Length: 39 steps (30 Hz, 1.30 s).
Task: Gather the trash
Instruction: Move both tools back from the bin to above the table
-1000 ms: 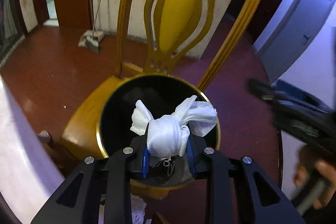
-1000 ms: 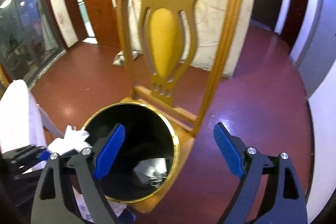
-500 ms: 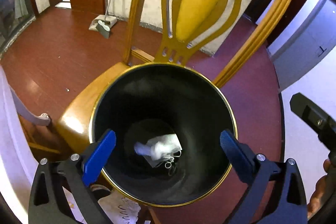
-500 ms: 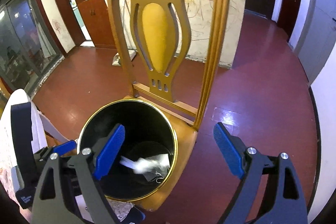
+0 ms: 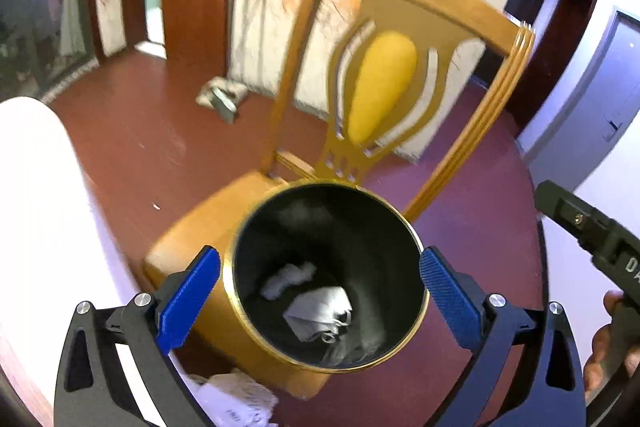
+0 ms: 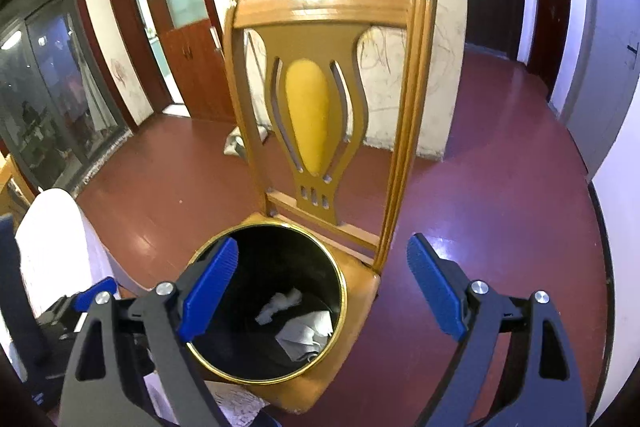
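Left tool (image 5: 320, 295) spread wide, empty, above the black bin (image 5: 404, 227) on the chair (image 6: 360, 291). Right tool (image 6: 320, 291) spread too, empty. White tissue (image 5: 288, 279) lies at the bin's bottom beside crumpled paper (image 5: 320, 311), its lower edge lost in shadow.

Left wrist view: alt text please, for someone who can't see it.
The open left hand-held gripper hangs empty above a black, gold-rimmed bin standing on a yellow wooden chair. Crumpled white tissues lie at the bin's bottom; red floor lies beyond.
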Motion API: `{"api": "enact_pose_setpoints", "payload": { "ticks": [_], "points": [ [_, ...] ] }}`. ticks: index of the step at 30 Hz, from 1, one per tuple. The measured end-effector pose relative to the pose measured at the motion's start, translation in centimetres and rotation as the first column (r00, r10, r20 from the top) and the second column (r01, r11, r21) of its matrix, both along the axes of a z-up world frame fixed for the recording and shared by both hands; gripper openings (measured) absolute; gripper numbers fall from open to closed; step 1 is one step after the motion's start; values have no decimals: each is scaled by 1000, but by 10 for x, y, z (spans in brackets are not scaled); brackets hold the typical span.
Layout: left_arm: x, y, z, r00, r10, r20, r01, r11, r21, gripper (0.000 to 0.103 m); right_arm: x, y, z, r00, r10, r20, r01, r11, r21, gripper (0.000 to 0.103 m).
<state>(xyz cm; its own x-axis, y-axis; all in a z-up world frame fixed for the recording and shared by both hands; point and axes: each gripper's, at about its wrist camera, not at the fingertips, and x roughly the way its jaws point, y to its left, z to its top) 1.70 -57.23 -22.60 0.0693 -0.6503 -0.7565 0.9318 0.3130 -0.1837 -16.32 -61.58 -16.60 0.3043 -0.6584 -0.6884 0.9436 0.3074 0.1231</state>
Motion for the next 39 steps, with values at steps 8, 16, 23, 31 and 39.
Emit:
{"api": "enact_pose_setpoints", "payload": {
  "ticks": [8, 16, 23, 31, 39],
  "points": [
    [15, 91, 75, 962, 209, 173, -186, 972, -140, 97, 24, 66, 54, 990, 96, 108, -77, 982, -171, 99],
    [44, 237, 134, 813, 523, 257, -458, 846, -272, 97, 76, 157, 105, 902, 377, 210, -298, 896, -328, 99],
    [35, 364, 175, 601, 710, 367, -611, 704, -363, 97, 128, 237, 127, 767, 595, 239, -478, 779, -404, 99],
    [17, 474, 203, 446, 831, 332, -704, 555, -443, 97, 165, 315, 156, 591, 773, 232, -635, 623, -457, 99],
    [12, 546, 215, 295, 903, 312, -764, 419, -491, 97, 179, 383, 177, 442, 869, 224, -717, 492, -494, 99]
  ]
}}
